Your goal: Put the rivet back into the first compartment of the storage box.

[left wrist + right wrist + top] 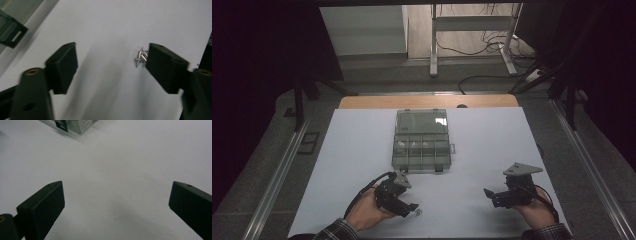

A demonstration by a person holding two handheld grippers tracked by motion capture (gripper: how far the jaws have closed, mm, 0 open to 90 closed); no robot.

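Note:
A small heap of silver metal pins [140, 56] lies on the white sheet, right against the inner tip of one jaw of my left gripper [112, 53]; the other jaw stands well apart from them, so the gripper is open. From above, the pins [418, 212] sit just past the left gripper [411, 206] near the table's front edge. A clear plastic compartment box [422, 142] with its lid laid back rests mid-table, beyond both hands. My right gripper [488, 195] is low at the front right, open, with bare sheet between its jaws [117, 192].
The white sheet [357, 150] covers a wooden table whose far edge [427, 101] shows. The box's black latch [11, 32] appears at the upper left of the left gripper view, and a corner of the box [80, 125] at the top of the right gripper view.

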